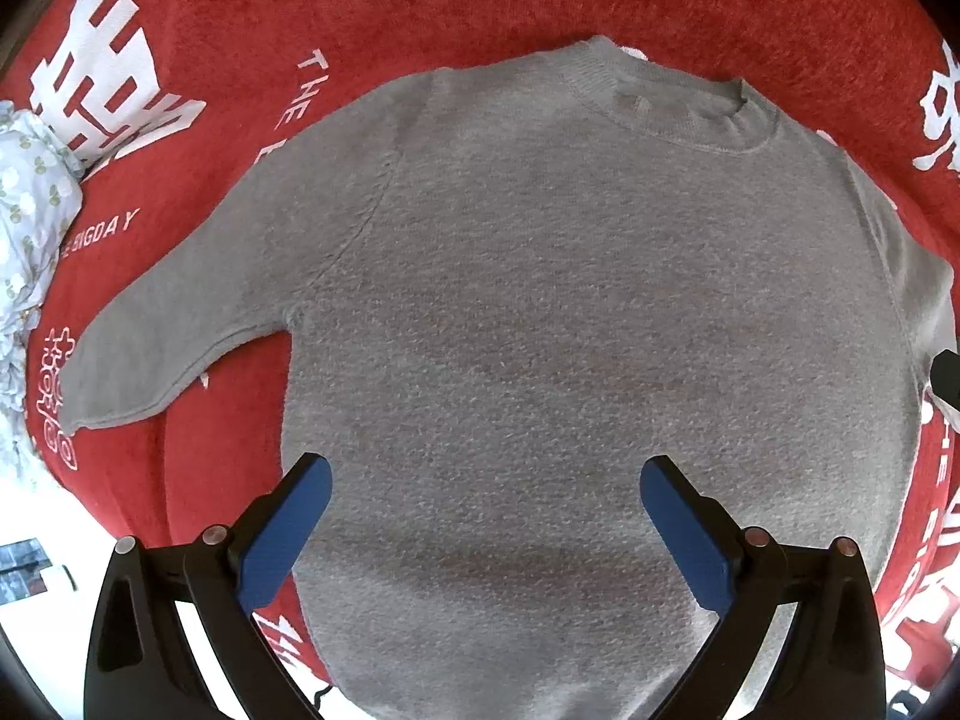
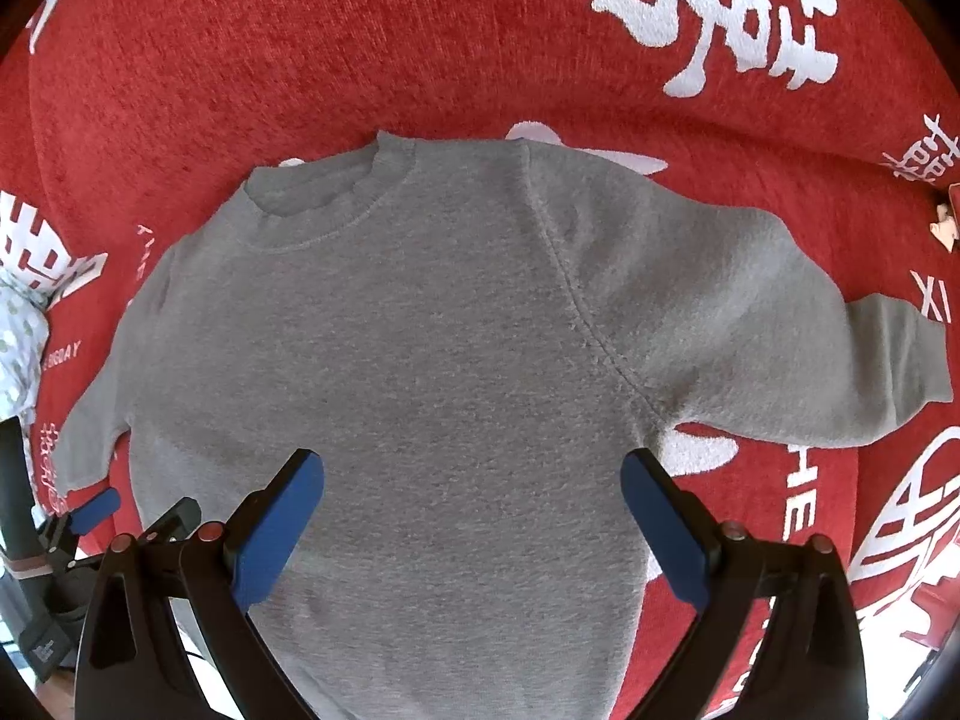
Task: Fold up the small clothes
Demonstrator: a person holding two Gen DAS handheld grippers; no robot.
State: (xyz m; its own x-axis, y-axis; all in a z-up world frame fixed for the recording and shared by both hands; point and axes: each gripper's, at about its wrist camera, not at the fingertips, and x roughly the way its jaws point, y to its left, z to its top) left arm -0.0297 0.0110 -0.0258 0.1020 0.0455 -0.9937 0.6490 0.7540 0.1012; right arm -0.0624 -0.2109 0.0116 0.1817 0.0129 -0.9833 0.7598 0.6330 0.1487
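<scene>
flat, grey sweater [image 1: 540, 300] (both tongs agape)

— Left gripper [image 1: 486, 495]: jaws spread wide, blue pads [image 1: 282, 531] angled outward, nothing between them.

— Right gripper [image 2: 473, 489]?

— Same pose. Fingers wide apart, pads [image 2: 666, 531] bare, gripping nothing. Both point forward and down.

— Side by side?

— Yes. From the right wrist view, the left one shows low at the left edge.
</scene>
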